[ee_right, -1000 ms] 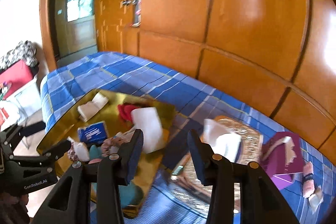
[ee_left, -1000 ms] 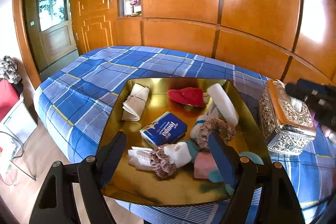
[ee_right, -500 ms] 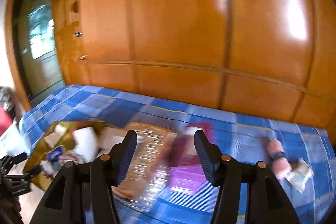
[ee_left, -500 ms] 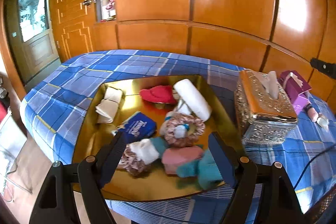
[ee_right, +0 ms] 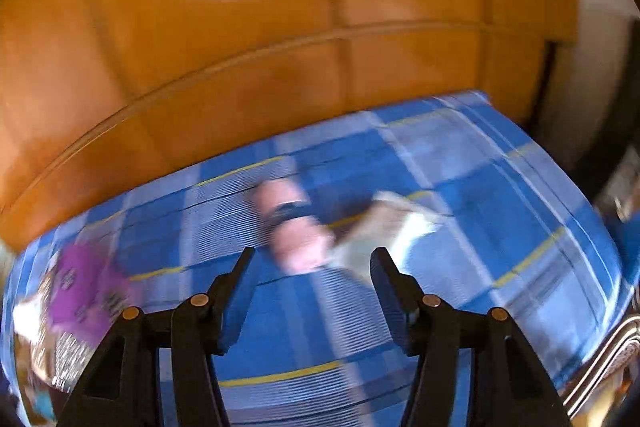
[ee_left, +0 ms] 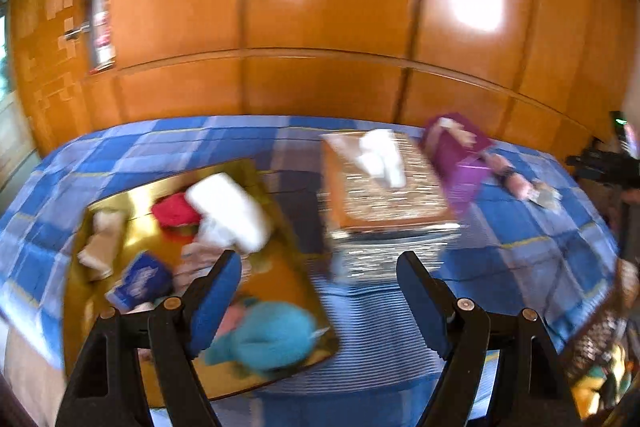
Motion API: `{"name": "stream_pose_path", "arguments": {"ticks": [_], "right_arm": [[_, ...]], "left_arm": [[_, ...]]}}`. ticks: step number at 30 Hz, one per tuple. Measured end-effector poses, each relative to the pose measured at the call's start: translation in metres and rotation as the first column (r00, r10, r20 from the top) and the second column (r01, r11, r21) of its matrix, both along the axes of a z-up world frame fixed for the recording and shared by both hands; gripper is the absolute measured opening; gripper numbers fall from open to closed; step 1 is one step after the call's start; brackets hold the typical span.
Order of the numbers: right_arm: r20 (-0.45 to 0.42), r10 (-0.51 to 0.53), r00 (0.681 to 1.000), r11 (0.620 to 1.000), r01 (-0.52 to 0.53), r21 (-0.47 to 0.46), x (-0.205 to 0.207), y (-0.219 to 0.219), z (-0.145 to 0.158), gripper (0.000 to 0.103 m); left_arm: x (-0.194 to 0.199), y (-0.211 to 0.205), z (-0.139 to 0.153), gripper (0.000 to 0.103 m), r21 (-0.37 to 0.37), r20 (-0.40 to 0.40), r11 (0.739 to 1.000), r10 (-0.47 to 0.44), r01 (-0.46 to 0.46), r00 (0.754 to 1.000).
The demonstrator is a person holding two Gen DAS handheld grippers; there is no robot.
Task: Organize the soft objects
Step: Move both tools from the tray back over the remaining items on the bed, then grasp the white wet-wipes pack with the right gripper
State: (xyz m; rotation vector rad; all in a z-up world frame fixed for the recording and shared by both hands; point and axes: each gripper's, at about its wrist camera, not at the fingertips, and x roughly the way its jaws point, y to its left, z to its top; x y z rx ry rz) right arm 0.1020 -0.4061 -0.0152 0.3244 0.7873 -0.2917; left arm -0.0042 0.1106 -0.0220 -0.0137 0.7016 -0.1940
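Both views blurred. Left gripper [ee_left: 320, 285] spread wide, holding nothing, hanging above the blue plaid bedspread [ee_left: 520, 247] just right of the gold tray [ee_left: 280, 291]. Piled on the gold tray: a teal soft item [ee_left: 272, 339] at the near corner, a white roll [ee_left: 228, 211] toward the far edge, a red cloth [ee_left: 174, 211] just left of that roll, a beige folded cloth [ee_left: 100, 247] at the left side, a blue tissue pack [ee_left: 140, 277] near the middle. Right of the tray, close beside it, an ornate tissue box [ee_left: 384, 195] with white tissue sticking up; farther right again, touching or nearly touching that box, a purple box [ee_left: 456, 155].

Right gripper [ee_right: 312, 291] likewise parted and empty, poised over the bedspread well right of the tray. Just ahead of it, a pink roll with a dark band [ee_right: 292, 223], and next to that roll a pale flat packet [ee_right: 384, 227], too smeared to name.
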Motion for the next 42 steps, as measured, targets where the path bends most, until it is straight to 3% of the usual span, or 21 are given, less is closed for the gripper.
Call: {"name": "stream_pose_path", "arguments": {"ticks": [4,8,10,14,17,24,28,29,30,31,37,42], "right_arm": [[-0.061,-0.024,0.998,1.0,0.024,0.013,0.006,-0.033,-0.014,0.058],[-0.189,0.002,0.982,1.0,0.001,0.012,0.03,-0.049,-0.044,0.058],[-0.209,-0.025,0.978,0.997,0.04,0.068,0.032,-0.056,-0.055,0.058],[-0.24,-0.14,0.961,0.965,0.186,0.182,0.049,-0.078,-0.081,0.071],[-0.264,-0.169,0.949,0.95,0.229,0.213,0.064,-0.083,-0.095,0.071],[-0.258,-0.201,0.945,0.945,0.256,0.201,0.084,-0.084,-0.105,0.073],[-0.327,-0.173,0.929,0.964,0.228,0.138,0.099,-0.086,-0.116,0.072],[-0.354,-0.144,0.924,0.974,0.196,0.115,0.101,-0.083,-0.118,0.069],[-0.367,-0.126,0.922,0.985,0.161,0.067,0.103,-0.079,-0.116,0.053],[-0.377,-0.112,0.919,0.991,0.131,0.025,0.103,-0.076,-0.113,0.049],[-0.429,-0.116,0.896,0.993,0.108,-0.042,0.081,-0.093,-0.11,0.046],[-0.416,-0.149,0.897,0.98,0.191,0.06,0.071,-0.117,-0.113,0.049]], "left_arm": [[0.006,-0.038,0.001,0.08,0.019,-0.011,0.994,-0.108,0.108,0.994],[0.008,-0.073,0.0,0.08,0.029,-0.033,0.98,-0.196,0.197,0.98],[0.009,-0.086,-0.001,0.08,0.039,-0.044,0.973,-0.228,0.23,0.973],[0.012,-0.117,-0.002,0.08,0.044,-0.066,0.955,-0.289,0.292,0.955],[0.016,-0.137,0.0,0.08,0.056,-0.065,0.94,-0.333,0.336,0.941],[0.021,-0.177,-0.003,0.08,0.077,-0.086,0.905,-0.413,0.419,0.907],[0.026,-0.195,-0.005,0.08,0.084,-0.103,0.888,-0.443,0.452,0.891],[0.027,-0.199,-0.005,0.08,0.085,-0.106,0.885,-0.449,0.458,0.887],[0.029,-0.204,-0.005,0.08,0.087,-0.109,0.881,-0.456,0.466,0.883],[0.031,-0.21,-0.005,0.081,0.094,-0.111,0.877,-0.462,0.472,0.88],[0.05,-0.248,-0.001,0.08,0.096,-0.13,0.863,-0.483,0.496,0.866],[0.077,-0.285,0.003,0.08,0.05,-0.158,0.859,-0.497,0.509,0.853]]}}
